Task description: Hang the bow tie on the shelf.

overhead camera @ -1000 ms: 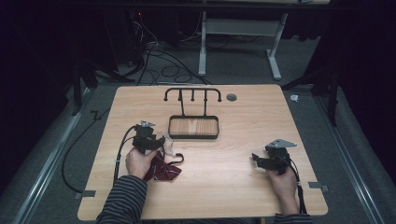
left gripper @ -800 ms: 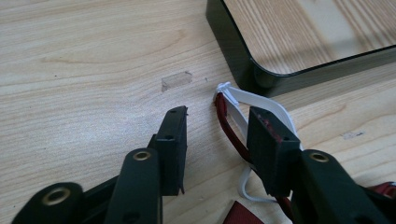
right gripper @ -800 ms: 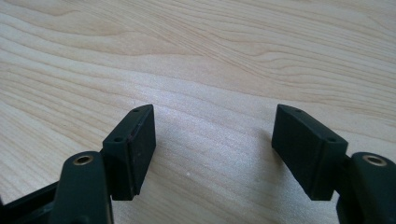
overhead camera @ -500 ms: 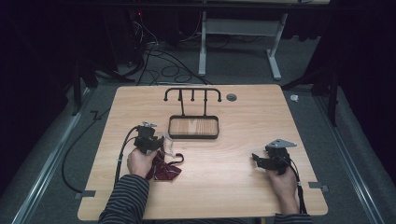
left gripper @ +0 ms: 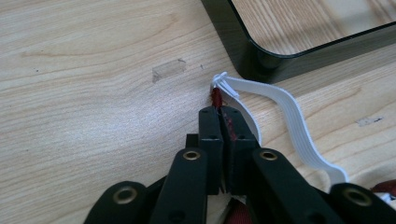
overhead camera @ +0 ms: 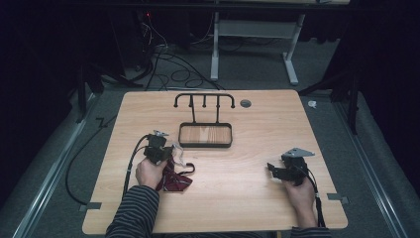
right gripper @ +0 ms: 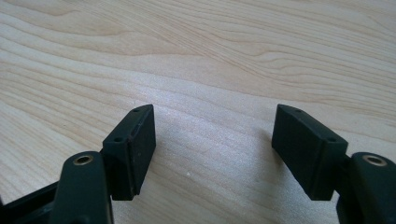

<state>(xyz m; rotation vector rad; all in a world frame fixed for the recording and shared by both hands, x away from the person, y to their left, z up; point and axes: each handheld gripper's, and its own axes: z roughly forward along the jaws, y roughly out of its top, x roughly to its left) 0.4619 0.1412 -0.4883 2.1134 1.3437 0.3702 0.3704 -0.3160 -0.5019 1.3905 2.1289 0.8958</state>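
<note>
Where the left gripper [overhead camera: 159,148] sits, toward the table's left edge and nearer the person's side, lies one dark red cloth item [overhead camera: 174,176] with a white elastic strap [left gripper: 299,130]; it looks like a face mask but can't confirm. Red fabric is patterned and crumpled; a dark loop [overhead camera: 187,170] sticks out on its right. In the left gripper view the fingers [left gripper: 211,128] are clenched on a bit of red fabric right where the white strap attaches, tips down close to the table [overhead camera: 257,198]. Most of the cloth is cut off at that view's bottom and partly hidden by the left hand [overhead camera: 147,172] in the high view. One black stand [overhead camera: 205,135]: tray base with wood-look floor, bar with four hooks, middle of the table, just beside the strap. One round grommet hole [overhead camera: 245,103] near the far edge. Right gripper [overhead camera: 283,171] near the right edge, well apart from the cloth; fingers [right gripper: 135,149] released, spread wide, nothing between, over bare wood. Two striped sleeves, cut off at bottom.
</note>
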